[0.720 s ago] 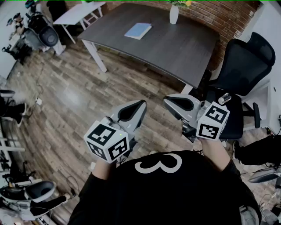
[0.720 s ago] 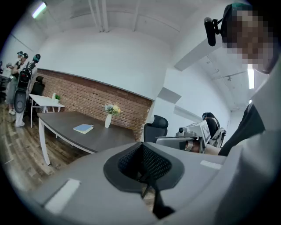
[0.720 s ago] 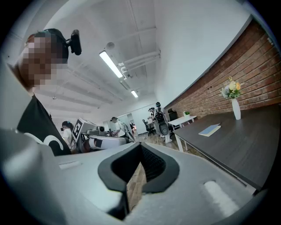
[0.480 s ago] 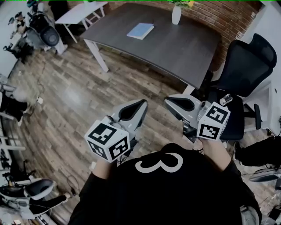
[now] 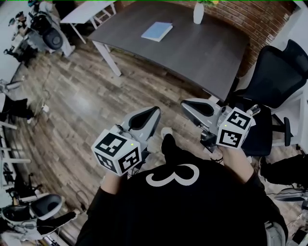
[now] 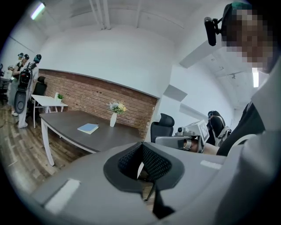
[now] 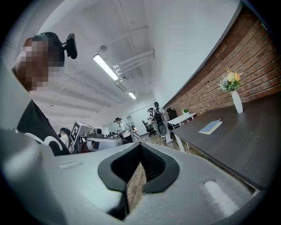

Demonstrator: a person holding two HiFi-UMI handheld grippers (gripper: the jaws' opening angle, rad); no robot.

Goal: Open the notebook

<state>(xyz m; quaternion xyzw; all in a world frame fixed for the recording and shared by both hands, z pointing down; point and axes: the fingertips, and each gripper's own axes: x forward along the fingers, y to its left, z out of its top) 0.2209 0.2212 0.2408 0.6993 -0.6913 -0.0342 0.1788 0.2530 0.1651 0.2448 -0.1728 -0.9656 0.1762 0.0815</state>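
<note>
The notebook [image 5: 157,31] is light blue, closed, and lies flat on the dark grey table [image 5: 207,57], far ahead of both grippers. It also shows as a small shape in the left gripper view [image 6: 88,128] and the right gripper view [image 7: 210,127]. My left gripper [image 5: 154,113] is held close to the body above the wooden floor, jaws shut with nothing between them [image 6: 141,146]. My right gripper [image 5: 187,106] hangs beside it at the same height, also shut and empty [image 7: 140,148]. Both point towards the table, well short of it.
A white vase with flowers [image 5: 198,13] stands on the table behind the notebook. A black office chair [image 5: 276,79] stands at the table's right end, close to my right gripper. A white side table [image 5: 89,12] and equipment are at the far left. People stand in the background [image 7: 118,127].
The person's shoe has come into view on the floor between the grippers, and the table has shifted slightly in the head view. Both grippers keep the same pose and stay shut.
</note>
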